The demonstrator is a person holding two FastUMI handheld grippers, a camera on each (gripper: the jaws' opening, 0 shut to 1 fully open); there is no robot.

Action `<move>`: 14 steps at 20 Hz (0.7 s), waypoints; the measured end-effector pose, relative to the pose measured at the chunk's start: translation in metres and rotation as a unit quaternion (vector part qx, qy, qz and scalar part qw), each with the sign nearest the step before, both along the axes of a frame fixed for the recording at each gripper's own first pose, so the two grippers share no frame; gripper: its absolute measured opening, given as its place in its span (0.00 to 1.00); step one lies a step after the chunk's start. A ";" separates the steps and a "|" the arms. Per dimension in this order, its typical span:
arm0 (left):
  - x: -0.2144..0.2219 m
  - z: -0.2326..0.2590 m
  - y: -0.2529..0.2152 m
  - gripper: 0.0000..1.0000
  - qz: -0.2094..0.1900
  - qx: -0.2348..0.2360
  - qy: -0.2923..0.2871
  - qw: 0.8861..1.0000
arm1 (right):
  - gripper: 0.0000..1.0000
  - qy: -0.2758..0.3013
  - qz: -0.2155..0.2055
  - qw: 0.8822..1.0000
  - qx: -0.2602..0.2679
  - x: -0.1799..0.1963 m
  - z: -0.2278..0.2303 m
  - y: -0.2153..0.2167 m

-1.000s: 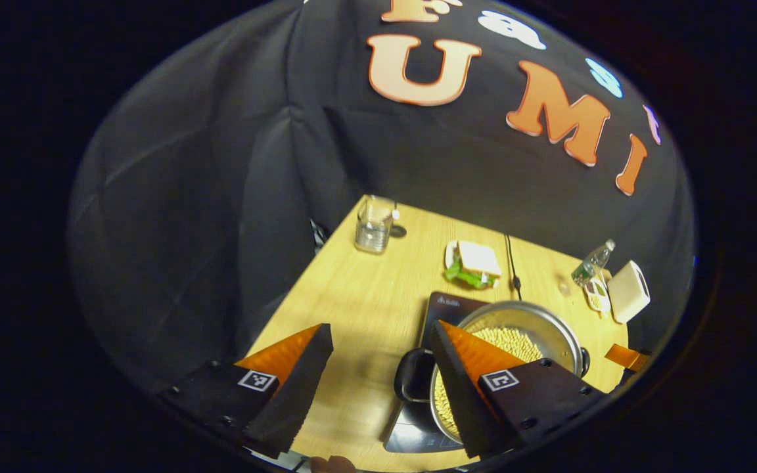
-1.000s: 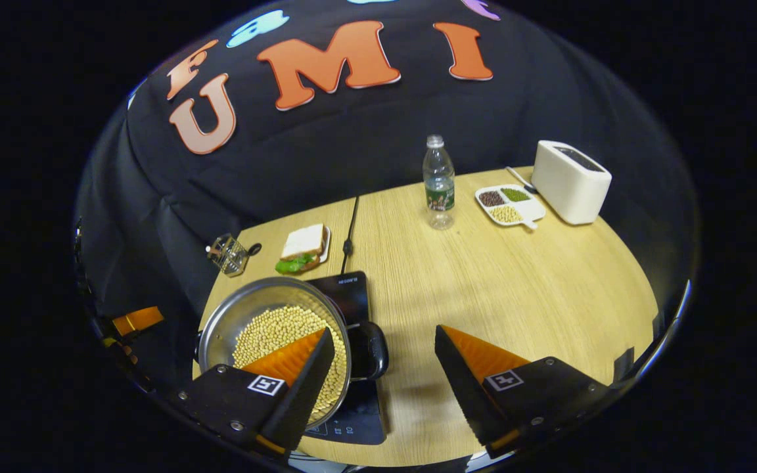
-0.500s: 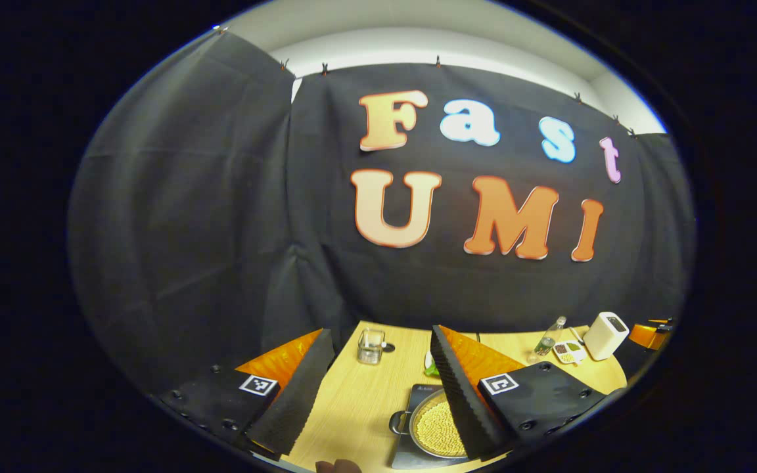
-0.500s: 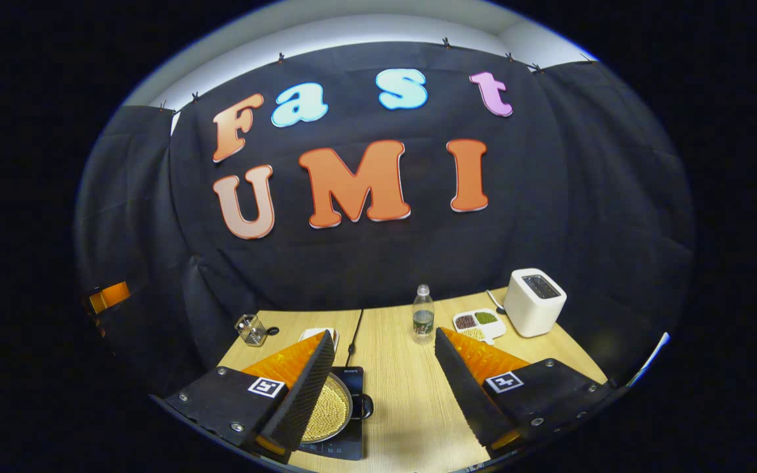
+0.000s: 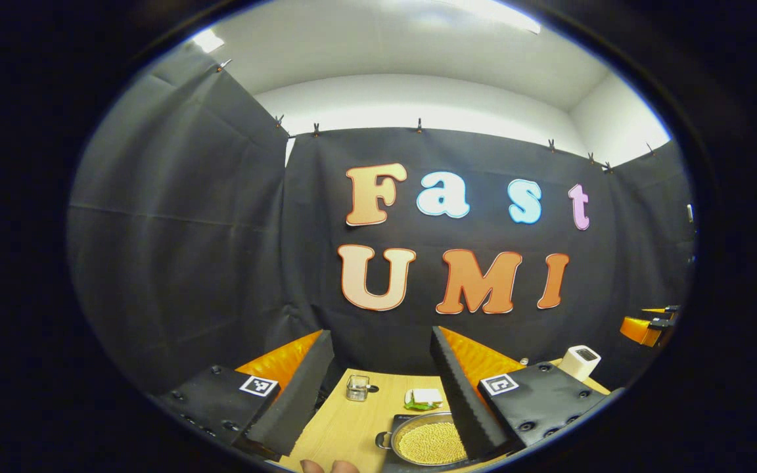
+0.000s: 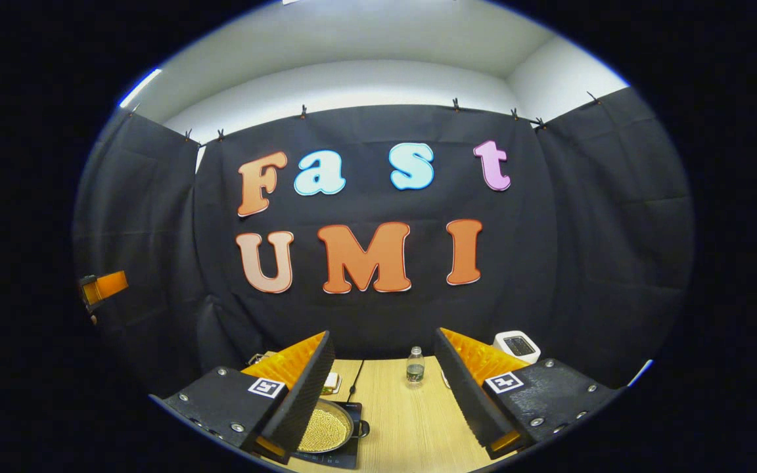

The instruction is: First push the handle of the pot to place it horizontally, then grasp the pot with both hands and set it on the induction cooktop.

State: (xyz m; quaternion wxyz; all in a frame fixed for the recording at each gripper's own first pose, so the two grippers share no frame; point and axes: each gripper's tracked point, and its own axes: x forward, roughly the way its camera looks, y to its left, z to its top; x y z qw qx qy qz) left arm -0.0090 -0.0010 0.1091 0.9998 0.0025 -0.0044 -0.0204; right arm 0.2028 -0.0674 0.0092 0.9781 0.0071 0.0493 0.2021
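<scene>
The pot sits at the bottom of the left gripper view, low and right of centre, a shallow metal vessel heaped with pale round beans; in the right gripper view it lies at the lower left, resting on the dark induction cooktop, so the task appears all but finished. The left gripper stands wide apart, holding nothing, its fingers framing the wooden surface far below; the right gripper is likewise spread and empty. Judged from its polished steel wall and full load, the pot would handle as stiff, fairly heavy and slippery; the loose beans would shift or spill if it tilted, so it wants to be kept level. The sensible holds are the two small dark side handles, one showing at the pot's left edge in the left gripper view and one at its right edge in the right gripper view; gripping the thin rim itself would likely slip.
</scene>
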 end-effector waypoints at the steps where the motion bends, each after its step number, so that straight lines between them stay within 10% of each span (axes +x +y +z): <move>1: -0.004 0.005 0.001 0.97 -0.002 -0.004 -0.005 1.000 | 0.95 -0.008 -0.002 1.000 0.001 -0.002 0.006 -0.003; 14: -0.011 0.012 0.004 0.96 0.000 0.006 -0.020 1.000 | 0.95 -0.024 -0.024 0.999 -0.004 -0.011 0.016 -0.025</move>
